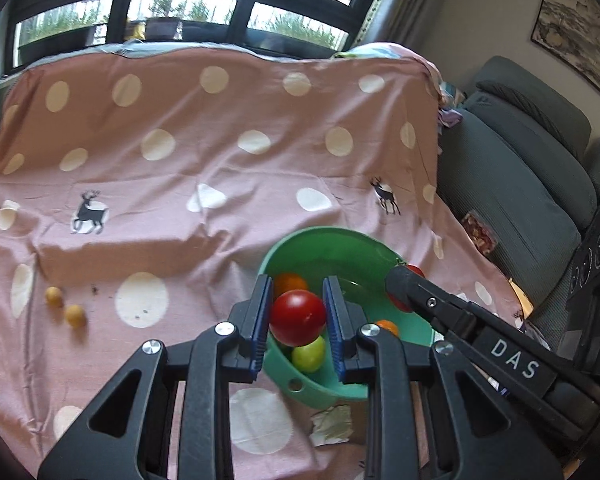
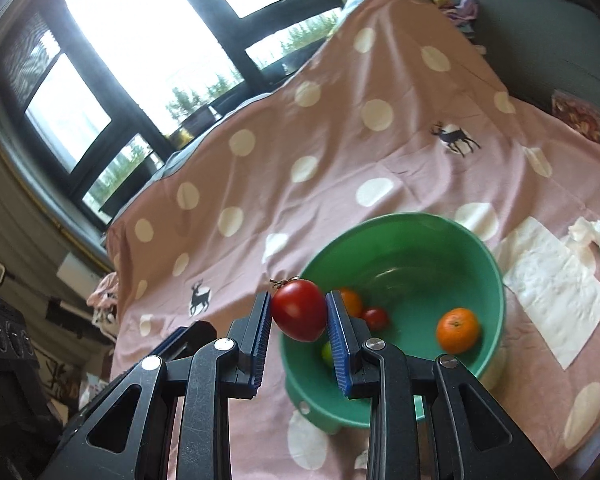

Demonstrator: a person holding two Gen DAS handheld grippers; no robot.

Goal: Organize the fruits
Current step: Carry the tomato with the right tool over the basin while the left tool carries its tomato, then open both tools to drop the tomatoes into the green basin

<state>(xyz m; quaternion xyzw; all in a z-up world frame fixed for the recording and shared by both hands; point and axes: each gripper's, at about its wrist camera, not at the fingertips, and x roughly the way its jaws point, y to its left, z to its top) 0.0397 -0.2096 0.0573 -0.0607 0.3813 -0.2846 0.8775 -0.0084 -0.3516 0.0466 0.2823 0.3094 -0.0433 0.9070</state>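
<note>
Above the green bowl (image 1: 336, 248), each of your grippers clamps a red tomato: left gripper (image 1: 298, 318) on a round tomato (image 1: 298, 316), right gripper (image 2: 298, 316) on a stemmed tomato (image 2: 300, 310). Two yellow fruits (image 1: 76, 315) lie on the dotted cloth (image 1: 180, 140).

Bright daylight thru big dark-framed windows (image 1: 204, 4) w/ green plants outside. Pink sheet w/ white dots & deer prints (image 1: 204, 168) drapes a raised surface below them. Grey-green sofa (image 1: 532, 184) at right, framed landscape painting (image 1: 584, 28) on pale wall above it.
</note>
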